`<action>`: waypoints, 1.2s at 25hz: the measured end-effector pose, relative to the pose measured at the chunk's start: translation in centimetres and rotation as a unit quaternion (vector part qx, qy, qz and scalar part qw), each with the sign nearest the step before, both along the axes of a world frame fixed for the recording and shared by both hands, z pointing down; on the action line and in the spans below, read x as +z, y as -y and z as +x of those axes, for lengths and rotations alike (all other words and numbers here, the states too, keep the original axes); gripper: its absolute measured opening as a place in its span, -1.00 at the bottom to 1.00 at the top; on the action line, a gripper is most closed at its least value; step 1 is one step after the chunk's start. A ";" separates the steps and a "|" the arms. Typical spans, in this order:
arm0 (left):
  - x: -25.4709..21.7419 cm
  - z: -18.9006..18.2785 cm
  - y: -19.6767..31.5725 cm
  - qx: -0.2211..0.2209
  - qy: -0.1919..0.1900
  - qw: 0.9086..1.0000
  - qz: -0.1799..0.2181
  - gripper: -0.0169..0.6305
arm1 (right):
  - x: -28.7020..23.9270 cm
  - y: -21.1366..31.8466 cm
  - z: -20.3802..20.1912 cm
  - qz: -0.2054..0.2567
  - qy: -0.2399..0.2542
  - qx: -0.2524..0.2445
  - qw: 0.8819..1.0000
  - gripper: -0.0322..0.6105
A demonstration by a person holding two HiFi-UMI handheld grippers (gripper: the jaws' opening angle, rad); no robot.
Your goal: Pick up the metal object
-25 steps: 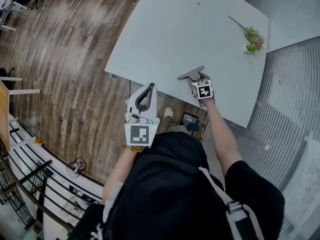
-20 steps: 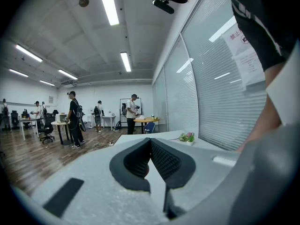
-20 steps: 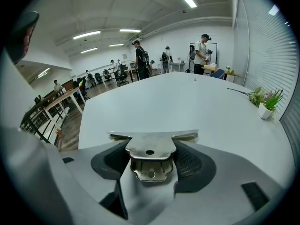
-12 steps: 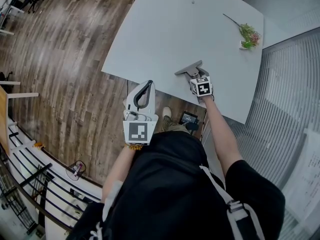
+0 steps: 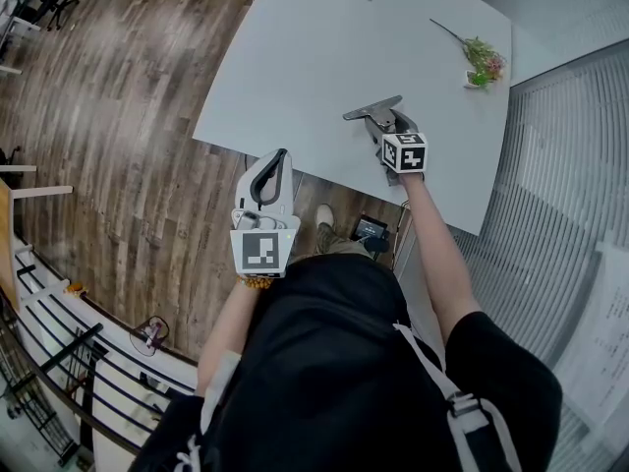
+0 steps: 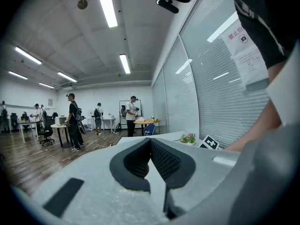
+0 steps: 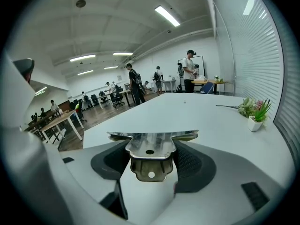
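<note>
- One grey table (image 5: 324,47) stands on the wood floor; a person leans over its near edge with two grippers, one in each hand.
- One metal object (image 5: 371,109) – a T-shaped piece with a wide flat bar across the top and a narrower tab below. It is in the right gripper (image 5: 381,126), over the table close to the near edge.
- In the right gripper view the right gripper (image 7: 152,148) has its two jaws spread fairly wide, and the two dark pads press on either side of the tab of the metal object (image 7: 154,136). The bar sticks out past the tips. Two round holes show in the tab, one above the other.
- The left gripper (image 5: 278,157) hangs off the table, over the floor and well apart from the metal object.
- In the left gripper view the left gripper (image 6: 150,142) has its tips touching, leaving only a small loop behind them – nothing is between the pads.
- One small potted plant (image 5: 482,65) sits at the far right corner of the table, a long stem trailing from it; it also shows in the right gripper view (image 7: 253,111).
- Two marker cubes show, one on each gripper.
</note>
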State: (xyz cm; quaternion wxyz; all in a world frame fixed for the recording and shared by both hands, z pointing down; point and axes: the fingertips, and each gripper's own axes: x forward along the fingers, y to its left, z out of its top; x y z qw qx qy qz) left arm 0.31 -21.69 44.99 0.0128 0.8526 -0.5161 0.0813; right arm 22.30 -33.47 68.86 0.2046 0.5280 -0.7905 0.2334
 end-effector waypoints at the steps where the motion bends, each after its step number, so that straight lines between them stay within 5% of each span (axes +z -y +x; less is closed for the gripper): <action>1: -0.1 -0.1 0.1 0.001 0.002 1.000 0.004 -0.92 | -0.5 0.2 0.0 0.005 0.001 0.000 1.000 -0.01; 18: -0.7 -0.7 1.7 0.007 0.011 1.000 0.019 -0.92 | -12.5 2.5 -2.0 0.104 0.065 -0.004 0.992 -0.01; 30: -1.7 0.3 2.4 0.016 0.000 0.999 0.028 -0.92 | -20.3 1.9 -3.3 0.173 0.059 -0.027 0.983 -0.01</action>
